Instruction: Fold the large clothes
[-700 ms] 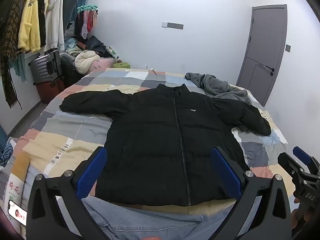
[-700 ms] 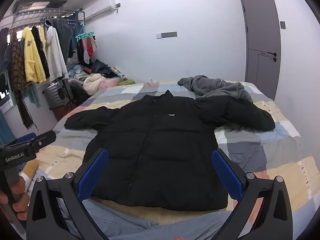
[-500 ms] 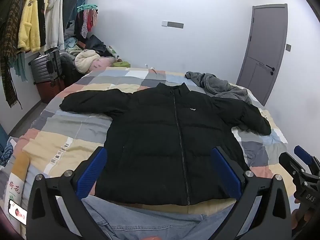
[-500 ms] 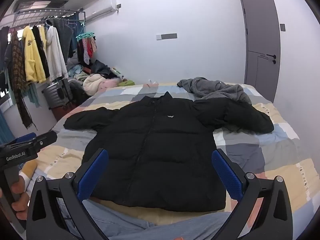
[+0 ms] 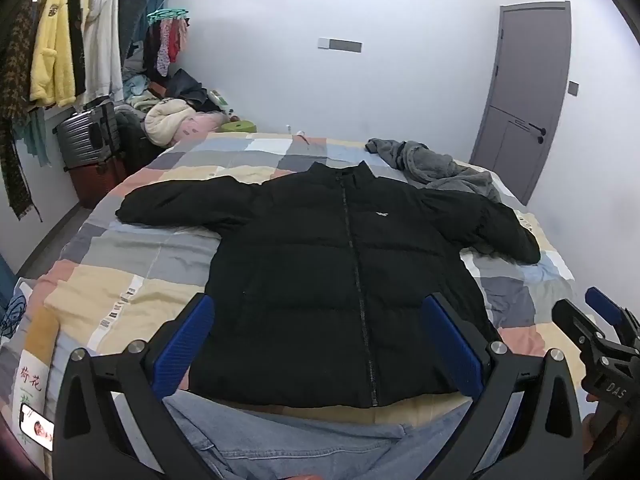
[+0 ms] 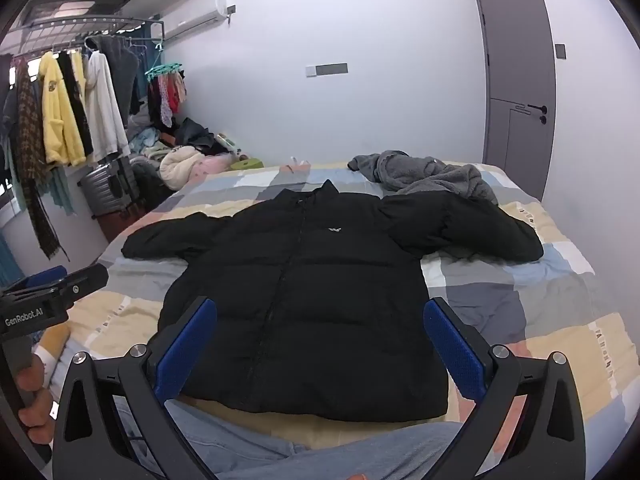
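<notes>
A black puffer jacket is lying zipped and face up, sleeves spread, on a patchwork bed. The left gripper and right gripper are hovering near its hem, jaws wide apart and empty. Padded, light and likely slippery, it is probably best pinched at a cuff or hem corner.
</notes>
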A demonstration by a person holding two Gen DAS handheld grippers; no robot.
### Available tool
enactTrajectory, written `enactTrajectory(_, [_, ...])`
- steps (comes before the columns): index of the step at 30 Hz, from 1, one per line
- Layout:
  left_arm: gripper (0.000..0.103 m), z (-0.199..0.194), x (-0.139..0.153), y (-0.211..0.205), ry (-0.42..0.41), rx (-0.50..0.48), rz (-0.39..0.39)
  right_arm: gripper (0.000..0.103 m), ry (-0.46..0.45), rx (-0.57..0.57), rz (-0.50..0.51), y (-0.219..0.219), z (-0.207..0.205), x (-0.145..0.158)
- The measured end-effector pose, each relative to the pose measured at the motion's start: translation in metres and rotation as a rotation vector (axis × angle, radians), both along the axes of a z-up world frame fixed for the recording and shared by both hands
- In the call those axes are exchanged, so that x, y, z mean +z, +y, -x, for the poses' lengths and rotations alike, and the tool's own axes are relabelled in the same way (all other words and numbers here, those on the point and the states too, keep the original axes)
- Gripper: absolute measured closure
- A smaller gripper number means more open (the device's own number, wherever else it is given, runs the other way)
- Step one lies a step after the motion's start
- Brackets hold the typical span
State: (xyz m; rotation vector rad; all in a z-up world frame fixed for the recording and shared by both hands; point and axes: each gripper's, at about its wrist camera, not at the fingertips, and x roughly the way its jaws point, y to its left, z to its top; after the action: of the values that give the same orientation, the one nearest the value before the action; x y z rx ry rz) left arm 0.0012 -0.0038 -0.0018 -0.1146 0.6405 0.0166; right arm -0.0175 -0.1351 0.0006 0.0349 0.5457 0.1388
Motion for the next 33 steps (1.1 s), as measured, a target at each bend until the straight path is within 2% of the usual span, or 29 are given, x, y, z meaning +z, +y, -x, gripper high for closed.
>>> enactTrajectory(20, [0.0,0.0016,-0.003,0.0029,0.006,0.034,-0.018,0.0,0.011,-0.016,0.006,-0.0007,0.0011,-0.0046])
enactTrajectory(33, [0.0,-0.0006,-0.0012,0.0032,0.017,0.02,-0.011,0.0,0.03,-0.043,-0.001,-0.0016,0.0014,-0.0036])
